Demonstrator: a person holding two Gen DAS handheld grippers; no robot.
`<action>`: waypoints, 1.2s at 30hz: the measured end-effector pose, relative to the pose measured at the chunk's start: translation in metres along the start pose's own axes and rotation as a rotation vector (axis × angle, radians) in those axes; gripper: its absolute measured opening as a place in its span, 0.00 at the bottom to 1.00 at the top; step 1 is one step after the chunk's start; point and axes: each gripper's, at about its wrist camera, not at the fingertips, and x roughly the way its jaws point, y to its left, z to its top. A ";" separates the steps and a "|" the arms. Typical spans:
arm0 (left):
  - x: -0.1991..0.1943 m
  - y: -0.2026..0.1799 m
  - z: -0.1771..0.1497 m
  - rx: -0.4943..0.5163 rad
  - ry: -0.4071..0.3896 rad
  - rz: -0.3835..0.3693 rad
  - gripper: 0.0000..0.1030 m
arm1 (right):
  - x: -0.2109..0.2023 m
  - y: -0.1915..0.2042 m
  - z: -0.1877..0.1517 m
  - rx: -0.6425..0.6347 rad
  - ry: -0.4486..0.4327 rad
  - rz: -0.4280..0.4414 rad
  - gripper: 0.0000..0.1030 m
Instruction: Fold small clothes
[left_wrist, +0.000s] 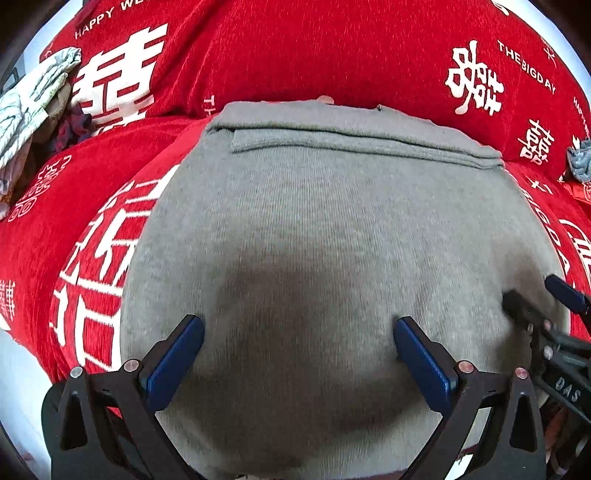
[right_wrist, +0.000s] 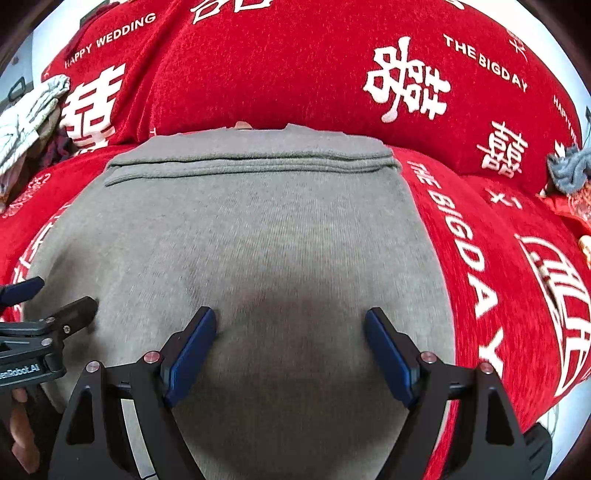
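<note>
Two grippers' spread jaws over grey garment.

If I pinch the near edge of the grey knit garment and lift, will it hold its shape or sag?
Probably sag: the grey garment is soft ribbed knit lying flat on the red cover, with a limp folded band at its far end. It looks light. Its texture should grip the blue pads, not slip. Both tongs, left and right, hover open.

Garment on cover, clothes pile left.
</note>
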 end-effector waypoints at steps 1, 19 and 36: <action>-0.001 0.000 -0.001 0.001 0.004 -0.001 1.00 | 0.000 0.001 -0.003 -0.012 0.022 0.000 0.86; -0.011 0.068 -0.032 -0.161 0.064 0.018 1.00 | -0.031 -0.049 -0.048 0.040 0.057 -0.002 0.87; -0.033 0.043 -0.046 -0.061 0.060 -0.127 0.19 | -0.044 -0.043 -0.073 -0.043 0.100 0.080 0.18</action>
